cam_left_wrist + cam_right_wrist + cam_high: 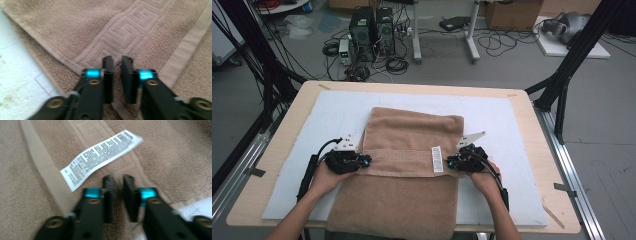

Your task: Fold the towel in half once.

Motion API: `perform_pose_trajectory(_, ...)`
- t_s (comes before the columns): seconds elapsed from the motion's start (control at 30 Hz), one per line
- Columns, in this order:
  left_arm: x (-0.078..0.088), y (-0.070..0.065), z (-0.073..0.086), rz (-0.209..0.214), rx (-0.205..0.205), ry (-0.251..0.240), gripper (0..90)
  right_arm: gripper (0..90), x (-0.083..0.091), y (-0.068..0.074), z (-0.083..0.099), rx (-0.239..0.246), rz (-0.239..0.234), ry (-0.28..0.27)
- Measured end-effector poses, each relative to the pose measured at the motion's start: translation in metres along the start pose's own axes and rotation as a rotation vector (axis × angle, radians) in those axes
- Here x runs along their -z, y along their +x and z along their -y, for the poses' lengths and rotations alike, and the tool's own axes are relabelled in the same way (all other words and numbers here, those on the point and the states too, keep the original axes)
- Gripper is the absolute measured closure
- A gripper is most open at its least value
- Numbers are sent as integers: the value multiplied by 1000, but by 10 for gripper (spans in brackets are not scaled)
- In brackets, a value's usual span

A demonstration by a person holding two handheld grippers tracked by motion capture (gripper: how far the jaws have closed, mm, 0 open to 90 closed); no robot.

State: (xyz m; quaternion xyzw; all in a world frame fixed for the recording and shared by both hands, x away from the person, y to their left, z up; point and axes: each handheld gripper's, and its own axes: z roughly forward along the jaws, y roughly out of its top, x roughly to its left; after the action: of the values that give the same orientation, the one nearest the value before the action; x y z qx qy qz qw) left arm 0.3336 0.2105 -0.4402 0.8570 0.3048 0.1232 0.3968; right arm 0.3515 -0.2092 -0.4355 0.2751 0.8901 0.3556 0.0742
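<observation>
A tan terry-cloth towel with a folded-over band lies on the white foam pad covering the wooden bench. The left gripper has its fingers clenched on the band's left edge. The right gripper pinches the right edge, a white care label just beyond its fingers.

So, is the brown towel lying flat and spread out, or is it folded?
Folded. The towel has its patterned end lying back over the middle, with the label facing up.
</observation>
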Motion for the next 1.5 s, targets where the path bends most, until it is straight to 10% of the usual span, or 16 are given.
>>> perform_pose_trajectory(0.47,68,-3,-7,27,30,-149,859,845,46,29,-34,97,-74,-83)
perform_pose_trajectory(0.67,103,-29,4,113,-37,-134,857,828,77,69,-25,159,-191,-107)
perform_pose_trajectory(0.8,110,-38,12,103,-57,-118,714,623,85,86,-17,156,-301,-116)
perform_pose_trajectory(1.2,44,3,-19,-90,-17,-119,548,450,37,-2,-29,18,16,-81)
perform_pose_trajectory(1.5,-4,48,-16,-156,116,-74,518,319,-2,-51,-21,-111,118,10)
